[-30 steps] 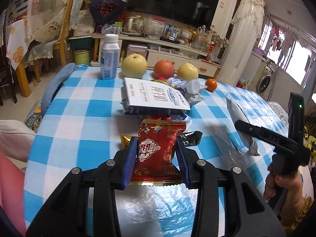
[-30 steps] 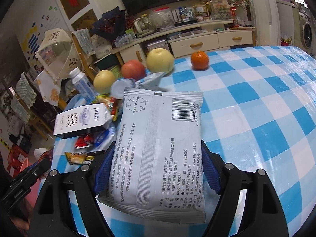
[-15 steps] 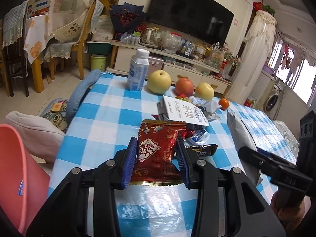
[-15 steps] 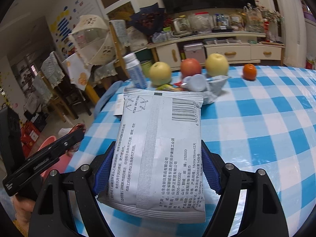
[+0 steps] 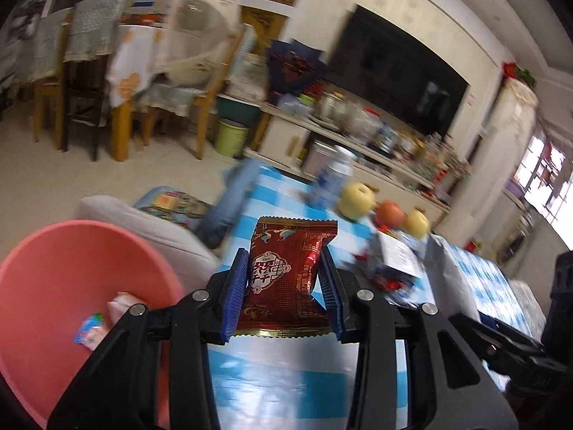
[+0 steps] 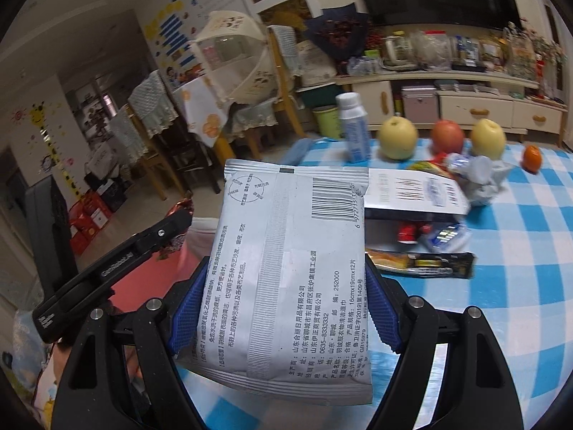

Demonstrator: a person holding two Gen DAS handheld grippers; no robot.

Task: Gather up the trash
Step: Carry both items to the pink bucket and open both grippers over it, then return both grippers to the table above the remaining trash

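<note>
Your left gripper (image 5: 284, 279) has its jaws clenched on a red snack packet (image 5: 286, 279), held upright just right of the pink basin (image 5: 46, 261), above the near edge of the blue-checked worktop (image 5: 286, 383). The basin has a few wrappers (image 5: 107, 315) lying in it. Your right gripper (image 6: 286, 308) has its jaws clamped on a grey wet-wipe pack (image 6: 290, 265), held upright right of the basin, over the worktop edge. Beyond the basin's right side, more wrappers (image 6: 422, 261), a white box (image 6: 412, 193), a milk bottle (image 6: 352, 129) and fruit (image 6: 397, 138) sit on the worktop
</note>
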